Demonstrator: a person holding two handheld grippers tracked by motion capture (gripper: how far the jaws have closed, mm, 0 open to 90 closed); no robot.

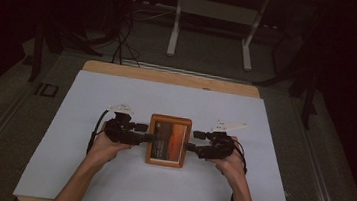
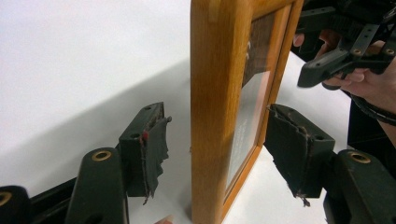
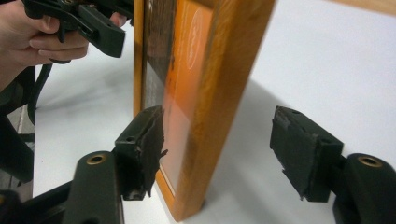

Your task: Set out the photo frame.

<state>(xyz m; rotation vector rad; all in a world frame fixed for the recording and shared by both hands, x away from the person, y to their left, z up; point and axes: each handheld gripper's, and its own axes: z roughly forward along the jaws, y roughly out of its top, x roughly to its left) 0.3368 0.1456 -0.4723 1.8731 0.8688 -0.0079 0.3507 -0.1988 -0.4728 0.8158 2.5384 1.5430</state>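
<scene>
1. Wooden and orange-brown, the picture frame (image 1: pixel 168 140) lay flat near the middle of the white surface (image 1: pixel 107 183), its glass face up, directly between my two hands.

2. My left claw (image 1: pixel 148 137) sat at the frame's 9 o'clock edge. In the left gripper view its jaws stood apart, one on either side of that edge, the worn pads (image 2: pixel 156 140) clear of the wood with a gap showing on both sides.

3. My right claw (image 1: pixel 188 145) sat at the 3 o'clock edge, likewise spread. In the right gripper view one pad (image 3: pixel 148 140) was very near the glass side and the other stood well off the back; I judged neither was pressing.

4. So nothing was gripped: the frame rested on the surface by its own weight, and I judged the step to be letting it go after setting it down.

5. To do it well, I would have kept both claws wide and drawn them straight out, left toward 9 o'clock and right toward 3 o'clock, level with the surface.

6. Lifting or twisting first risked a frayed pad catching the rim and dragging or tipping the frame.
</scene>
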